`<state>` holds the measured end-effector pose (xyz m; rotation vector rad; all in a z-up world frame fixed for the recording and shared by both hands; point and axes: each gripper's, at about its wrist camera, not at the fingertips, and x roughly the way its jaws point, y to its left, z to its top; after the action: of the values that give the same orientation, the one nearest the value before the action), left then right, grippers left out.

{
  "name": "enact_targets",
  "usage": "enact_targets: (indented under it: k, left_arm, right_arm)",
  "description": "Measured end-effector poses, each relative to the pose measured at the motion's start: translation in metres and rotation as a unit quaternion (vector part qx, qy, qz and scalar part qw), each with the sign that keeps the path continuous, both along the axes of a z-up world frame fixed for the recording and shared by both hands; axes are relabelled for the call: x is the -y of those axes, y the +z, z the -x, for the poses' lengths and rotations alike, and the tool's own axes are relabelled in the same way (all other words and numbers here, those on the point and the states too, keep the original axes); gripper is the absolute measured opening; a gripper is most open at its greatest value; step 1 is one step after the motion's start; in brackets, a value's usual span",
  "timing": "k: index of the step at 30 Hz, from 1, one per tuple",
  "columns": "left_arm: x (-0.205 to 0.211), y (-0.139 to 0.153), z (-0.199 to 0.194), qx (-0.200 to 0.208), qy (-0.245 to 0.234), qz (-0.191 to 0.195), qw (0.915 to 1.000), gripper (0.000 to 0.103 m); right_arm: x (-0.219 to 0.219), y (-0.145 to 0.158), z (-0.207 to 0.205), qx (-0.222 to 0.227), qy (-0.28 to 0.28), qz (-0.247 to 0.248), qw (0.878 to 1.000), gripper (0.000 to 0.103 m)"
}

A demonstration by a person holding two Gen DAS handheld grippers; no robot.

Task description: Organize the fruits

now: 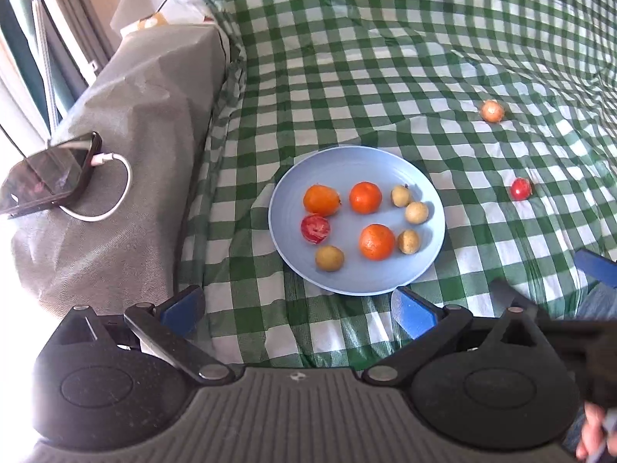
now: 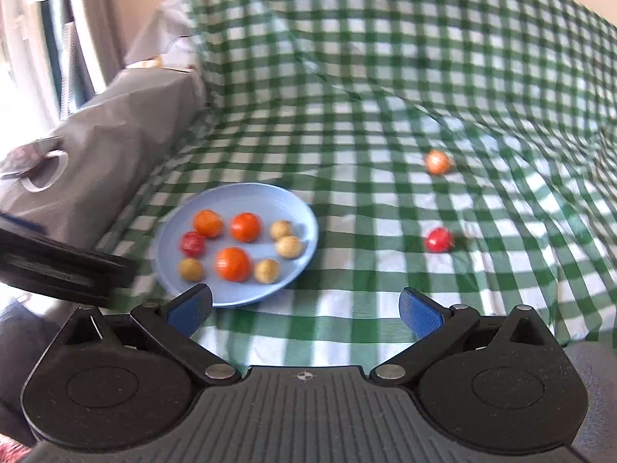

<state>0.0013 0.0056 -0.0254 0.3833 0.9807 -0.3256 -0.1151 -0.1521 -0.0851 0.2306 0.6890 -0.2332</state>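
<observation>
A light blue plate [image 1: 424, 193] on the green checked cloth holds three orange fruits, one red fruit [image 1: 315, 228] and several small yellow ones. It also shows in the right wrist view [image 2: 308, 227]. Two fruits lie loose on the cloth to the plate's right: a small red one [image 1: 520, 189] [image 2: 439, 239] and a pale orange one [image 1: 492, 110] [image 2: 437, 162] farther back. My left gripper [image 1: 299, 308] is open and empty just before the plate. My right gripper [image 2: 304, 308] is open and empty, near the plate's right front edge.
A grey covered ledge [image 1: 127, 154] runs along the left with a phone [image 1: 50, 171] on a white charging cable. The cloth [image 1: 385, 58] is creased and rises at the back. The right gripper's blue finger [image 1: 595, 268] shows at the left view's right edge.
</observation>
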Motion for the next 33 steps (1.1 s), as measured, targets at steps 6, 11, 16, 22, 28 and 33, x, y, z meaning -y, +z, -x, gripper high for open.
enact_targets:
  k: [6, 11, 16, 22, 28, 33]
  left_arm:
    - [0.011, -0.004, -0.015, -0.022, 0.012, -0.021, 0.9995, 0.103]
    - [0.022, -0.011, -0.023, -0.031, 0.014, -0.047, 0.9983, 0.103]
    - [0.049, -0.019, -0.037, -0.045, 0.003, -0.064, 0.9969, 0.103]
    - [0.117, -0.024, -0.065, -0.051, -0.041, -0.034, 0.9973, 0.103]
    - [0.23, -0.03, -0.107, 0.012, -0.111, 0.023, 0.9935, 0.103]
    - [0.333, -0.067, -0.146, -0.01, -0.171, 0.028, 0.9848, 0.103]
  right_arm:
    - [0.063, -0.053, -0.034, -0.043, -0.106, 0.025, 0.993, 0.102]
    - [0.108, -0.093, -0.074, -0.056, -0.142, 0.044, 0.987, 0.101]
    - [0.128, -0.112, -0.094, -0.028, -0.119, 0.039, 0.992, 0.077]
    - [0.147, -0.11, -0.099, -0.015, -0.142, 0.068, 0.987, 0.033]
    - [0.217, -0.113, -0.084, -0.026, -0.321, 0.072, 0.944, 0.033]
    - [0.25, -0.122, -0.082, -0.025, -0.373, 0.053, 0.926, 0.033]
